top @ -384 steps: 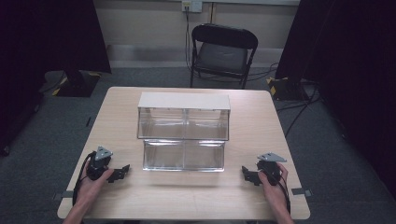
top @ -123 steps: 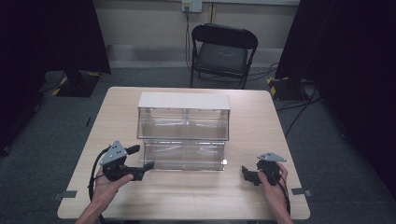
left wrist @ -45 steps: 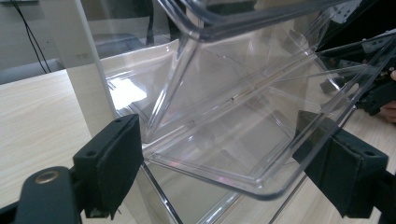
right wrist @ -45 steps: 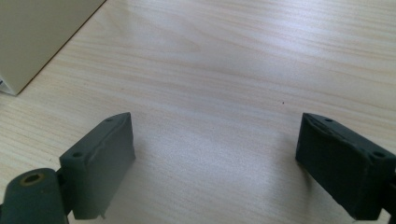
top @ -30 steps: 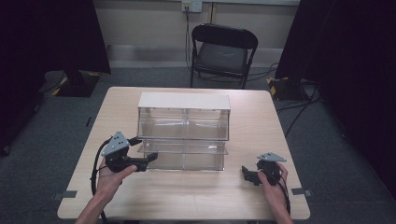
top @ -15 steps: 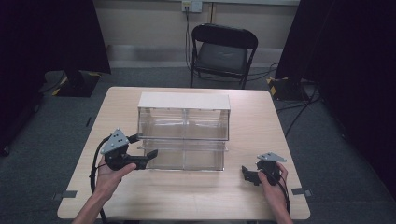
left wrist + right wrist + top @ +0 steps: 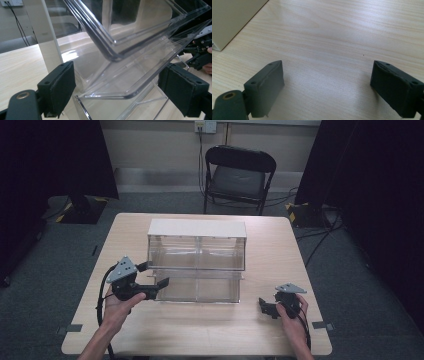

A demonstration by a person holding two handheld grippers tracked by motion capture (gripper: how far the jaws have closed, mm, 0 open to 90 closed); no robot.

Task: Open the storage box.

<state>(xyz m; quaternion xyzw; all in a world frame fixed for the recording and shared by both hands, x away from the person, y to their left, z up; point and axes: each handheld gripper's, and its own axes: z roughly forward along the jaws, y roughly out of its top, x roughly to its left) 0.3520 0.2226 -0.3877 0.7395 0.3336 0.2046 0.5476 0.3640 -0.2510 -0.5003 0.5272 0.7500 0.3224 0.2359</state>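
The clear acrylic two-tier drawer unit stands at the centre of the tabletop, its white top panel toward the far side. The lower drawer projects toward the near edge; in the left gripper view its transparent front lip lies between the spread fingers, not yet clamped. The left gripper sits at the drawer's near-left corner, fingers released. The right gripper rests low on the near-right tabletop, well apart from the unit, fingers released over bare wood. Judgement: the approach is complete; closing on the drawer front and moving the drawer remain.
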